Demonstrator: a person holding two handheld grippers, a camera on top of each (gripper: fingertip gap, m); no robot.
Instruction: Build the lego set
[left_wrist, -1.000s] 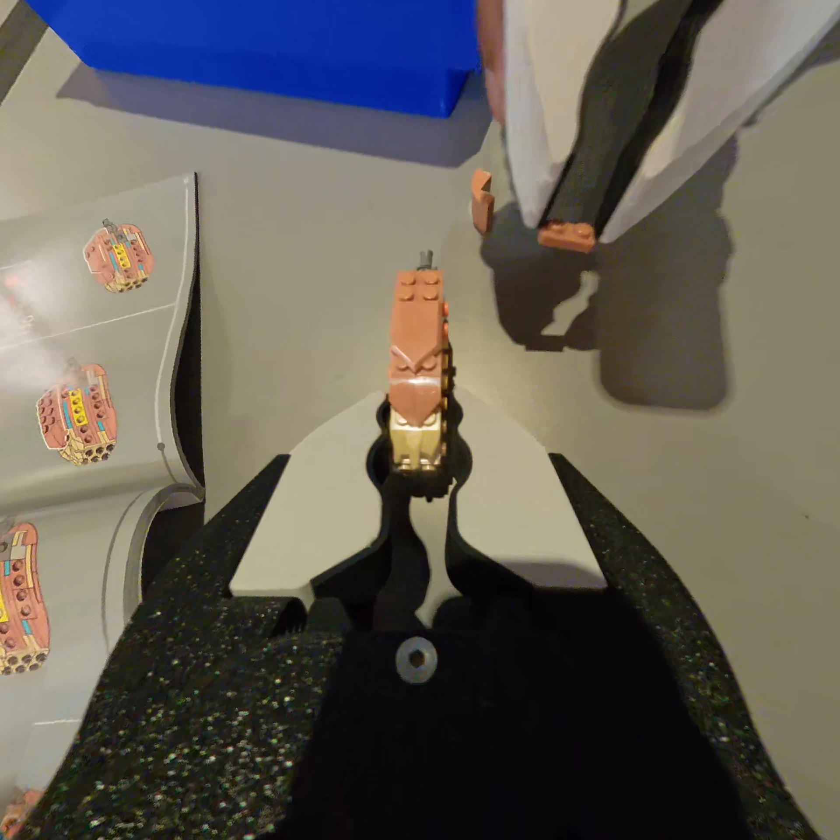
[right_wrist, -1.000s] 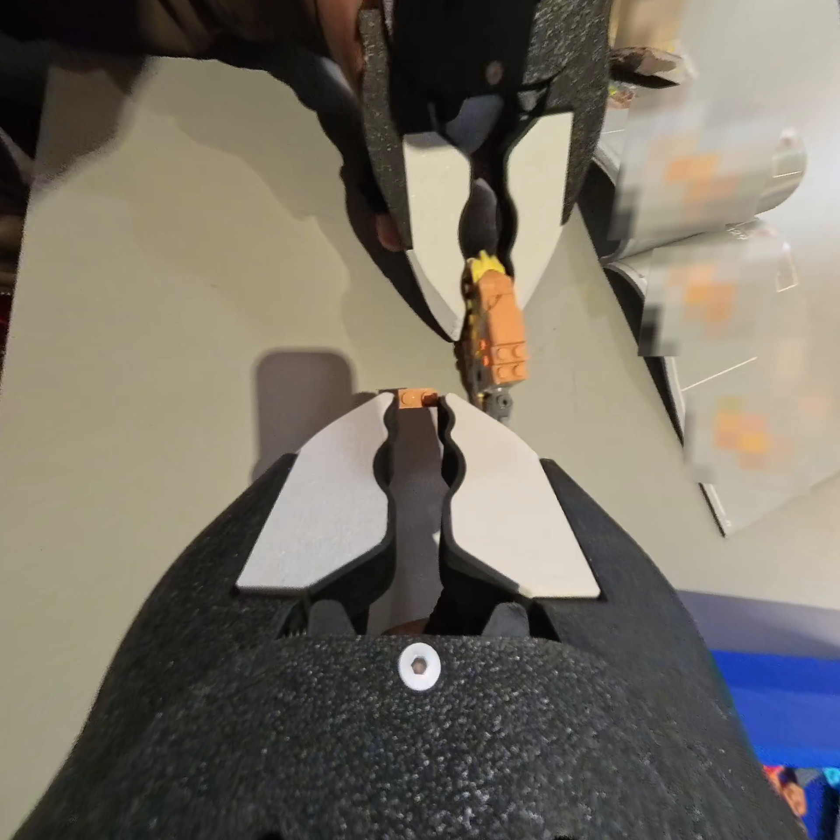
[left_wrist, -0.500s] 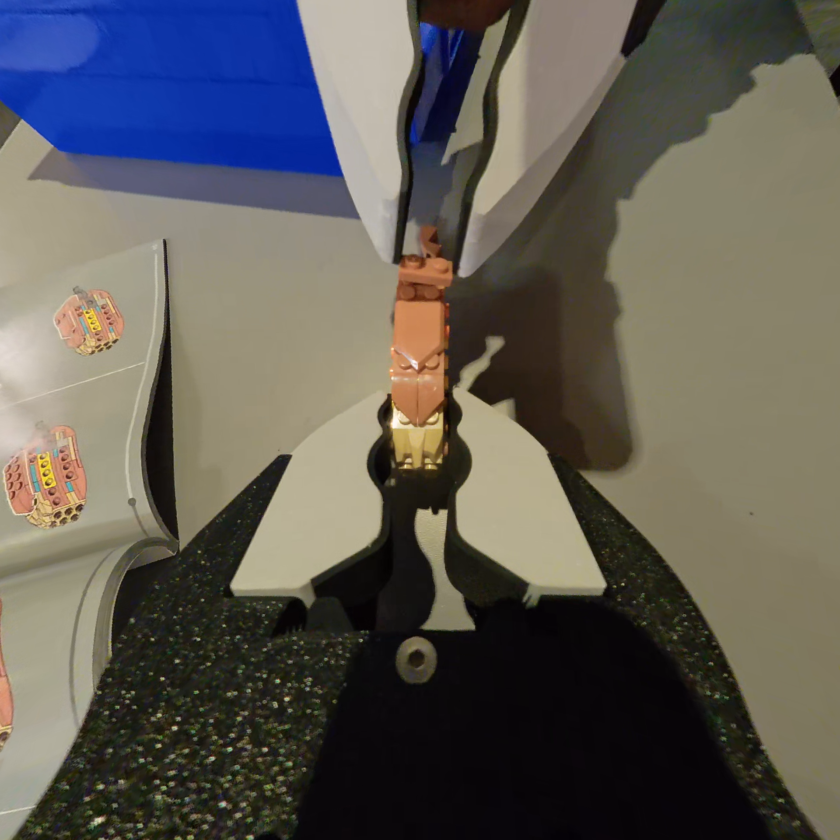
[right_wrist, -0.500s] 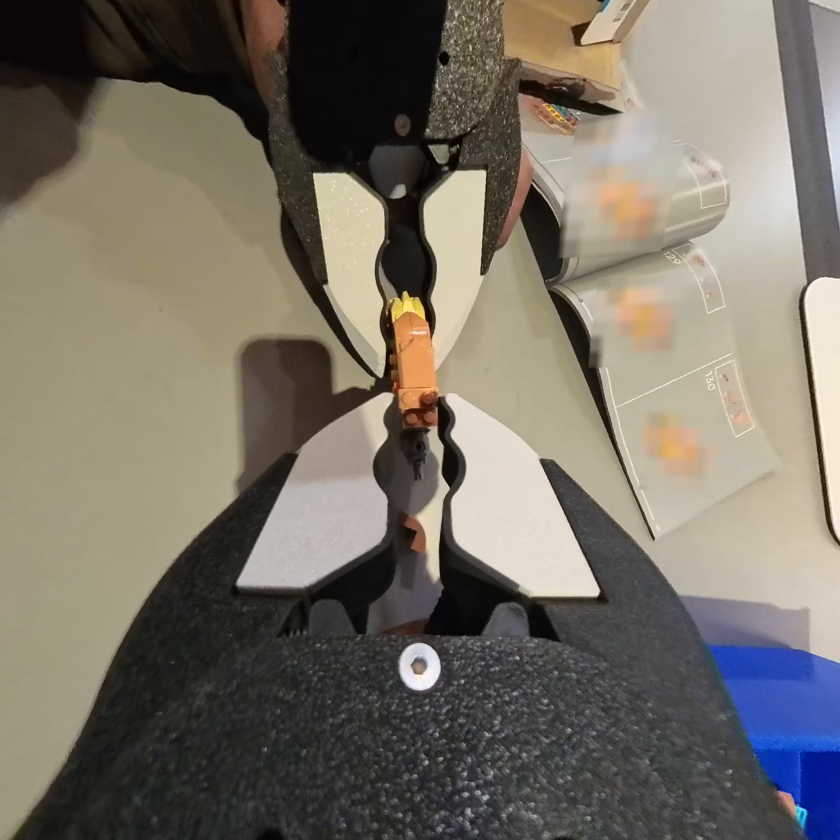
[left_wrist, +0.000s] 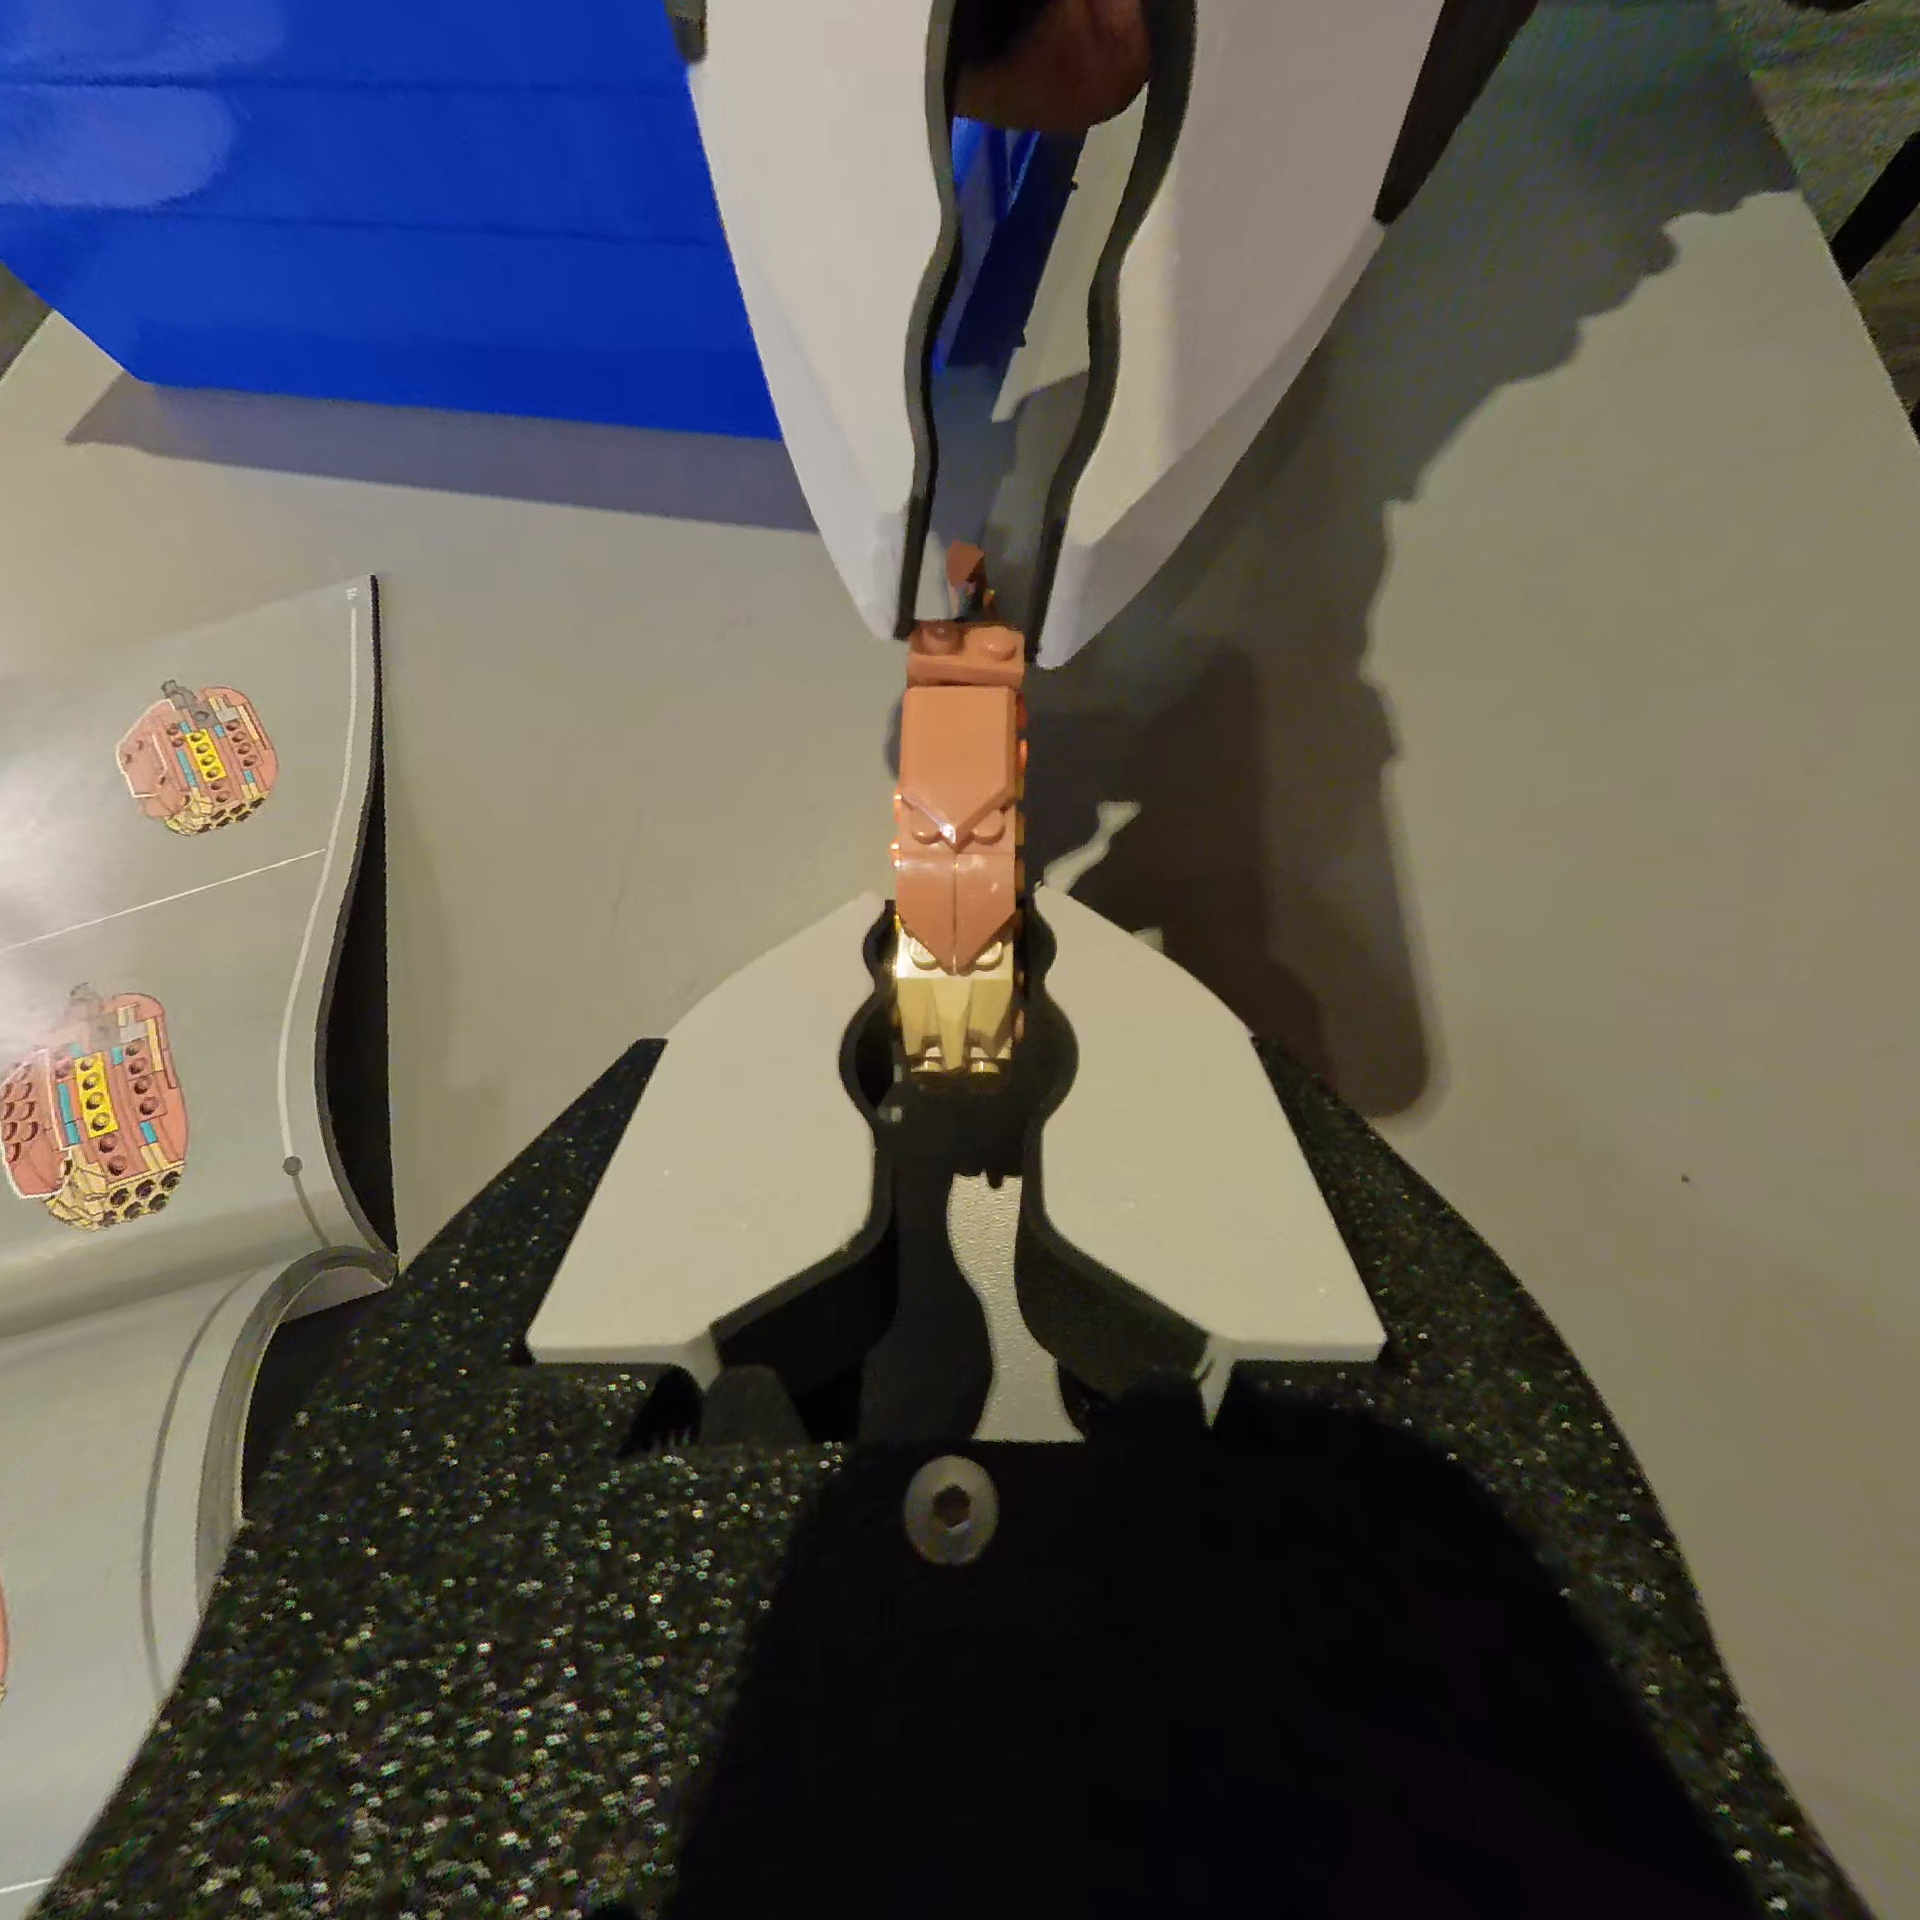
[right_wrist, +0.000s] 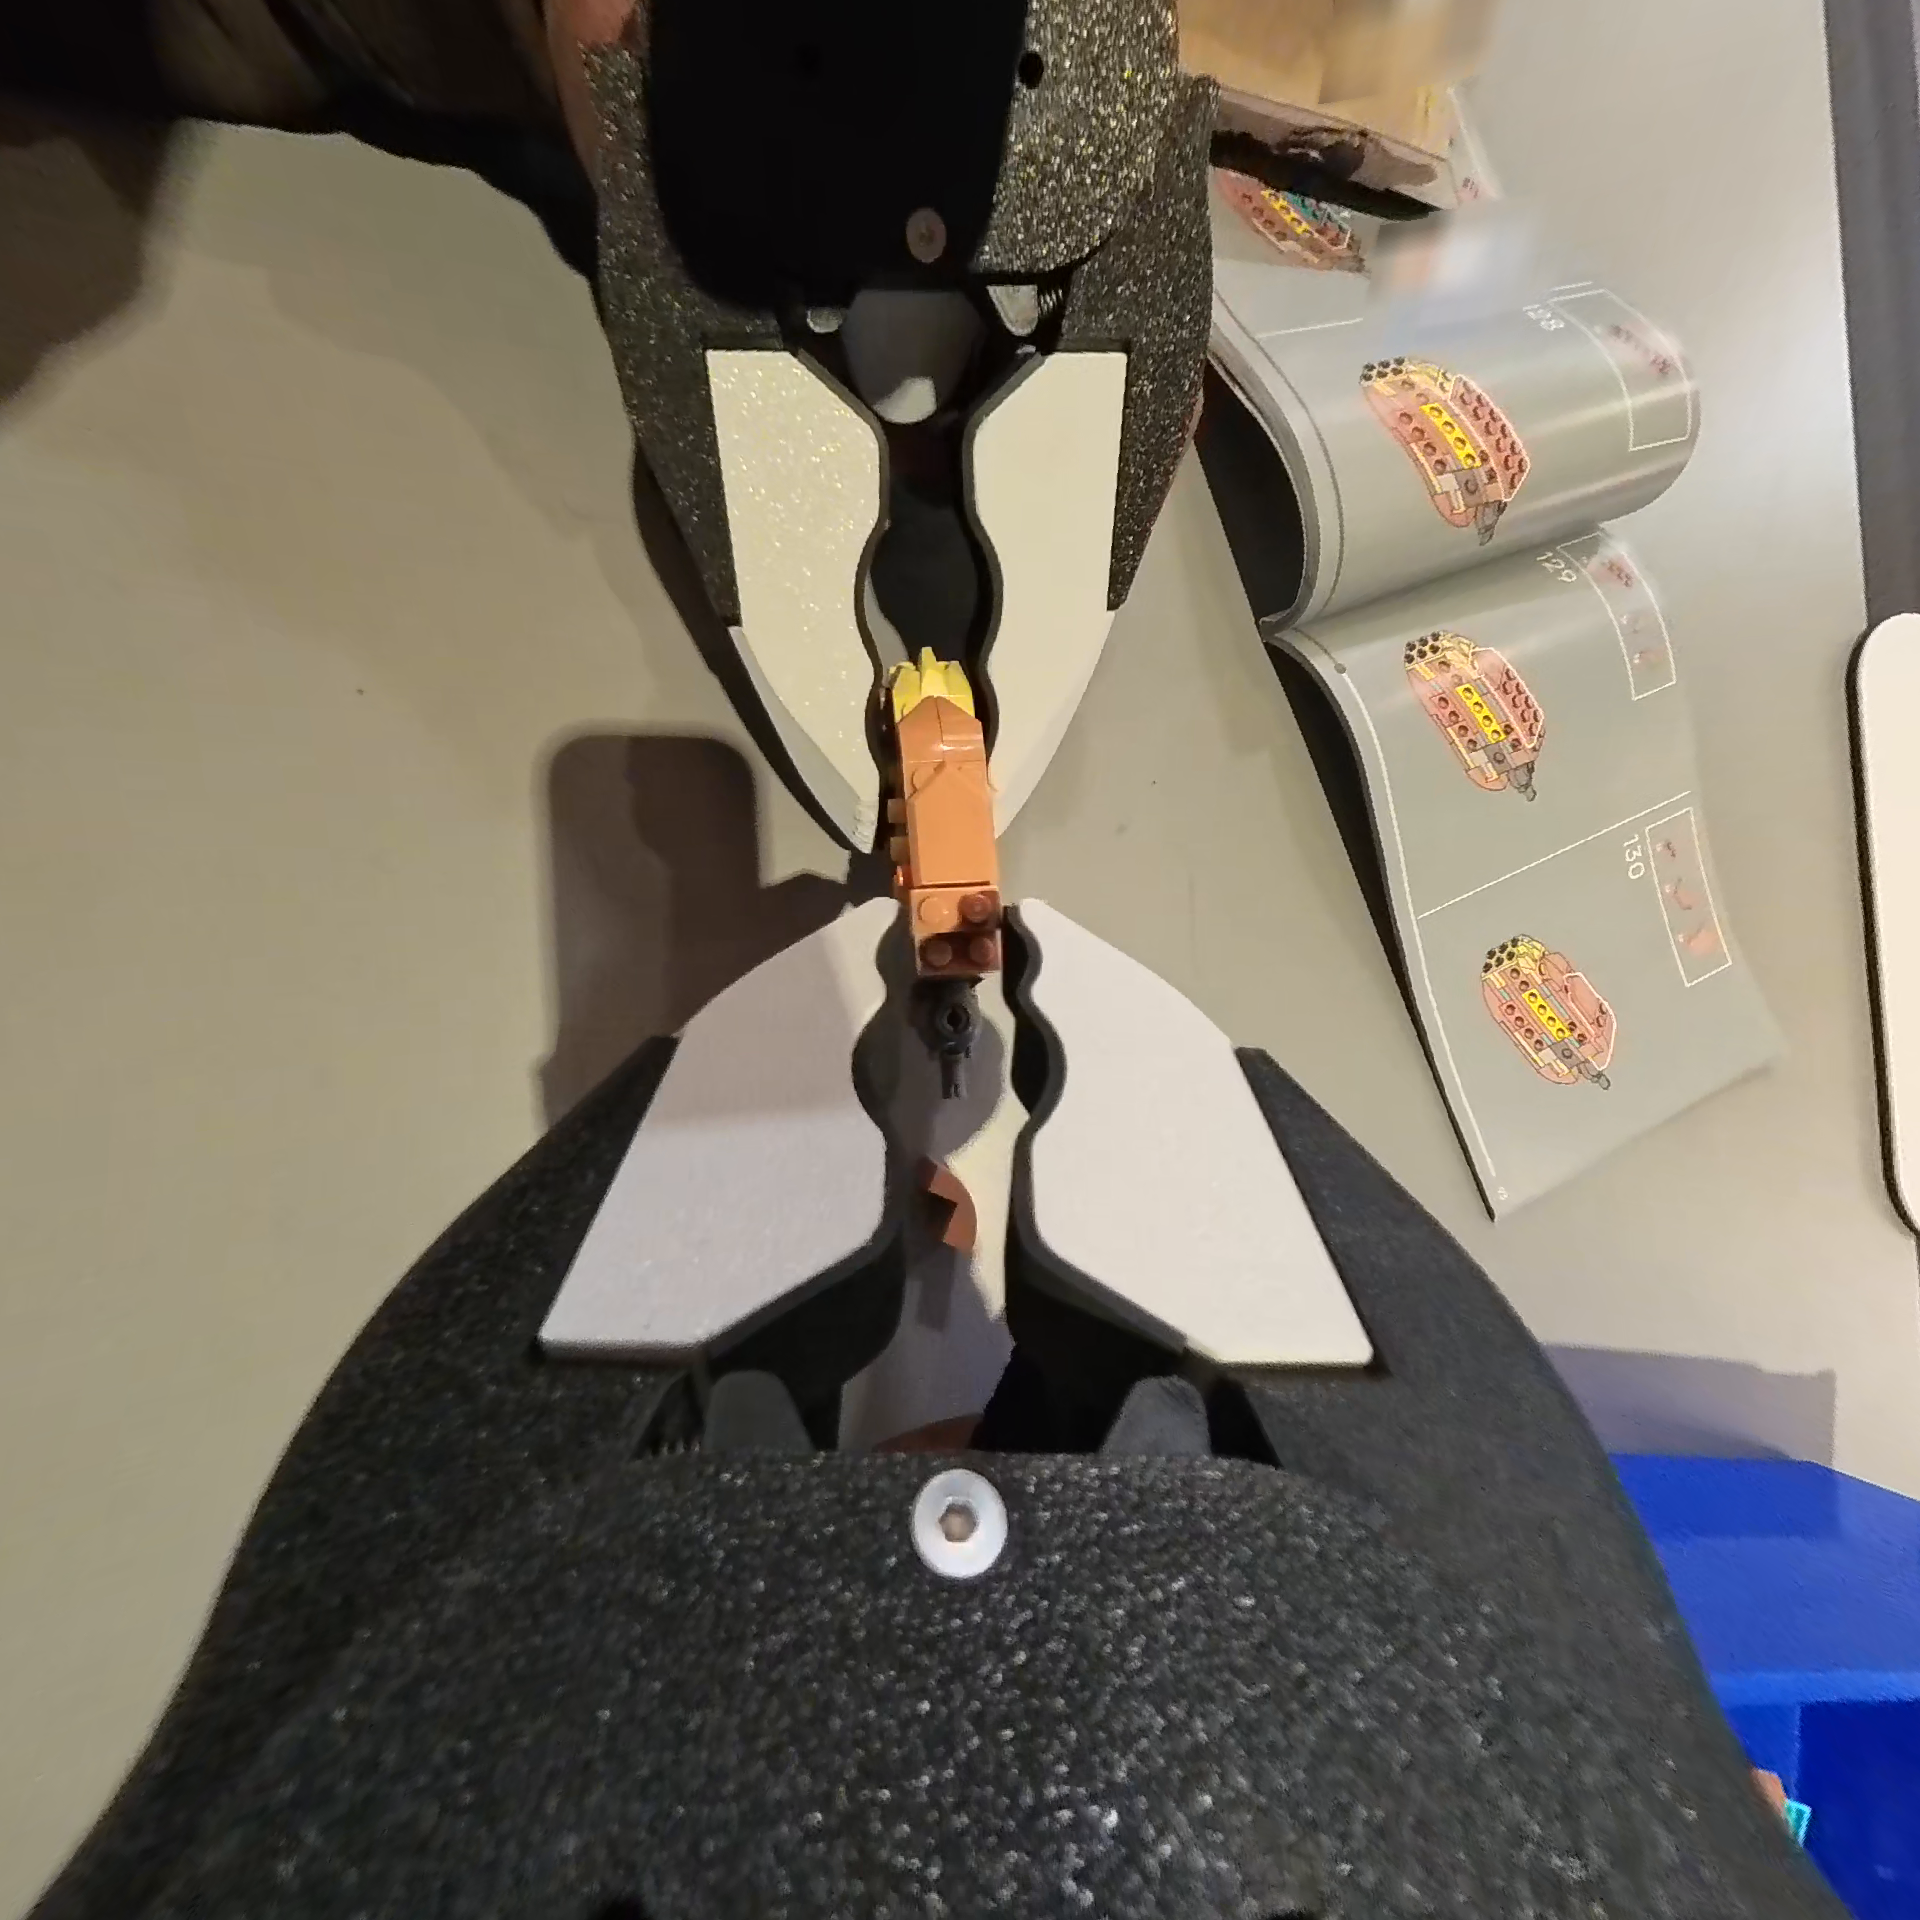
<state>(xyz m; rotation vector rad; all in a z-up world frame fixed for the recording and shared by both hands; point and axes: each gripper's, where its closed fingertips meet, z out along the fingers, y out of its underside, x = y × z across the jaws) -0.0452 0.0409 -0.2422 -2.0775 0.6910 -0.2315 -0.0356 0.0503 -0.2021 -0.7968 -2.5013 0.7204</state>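
Beside open booklet (left_wrist: 187, 935), blue bin (left_wrist: 364, 187) behind, loose brown piece (right_wrist: 948, 1210) seemingly underneath.

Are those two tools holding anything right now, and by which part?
The left tool grips the brown model by its tan end. The right tool pinches a small brown plate by its sides, against the model's far end.

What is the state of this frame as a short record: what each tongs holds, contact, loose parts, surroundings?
left tongs: shut on brown-and-tan lego assembly
right tongs: shut on small brown plate
contact: plate sits against the assembly's far end
loose part: brown bracket piece on grey table
surroundings: open instruction booklet, blue bin
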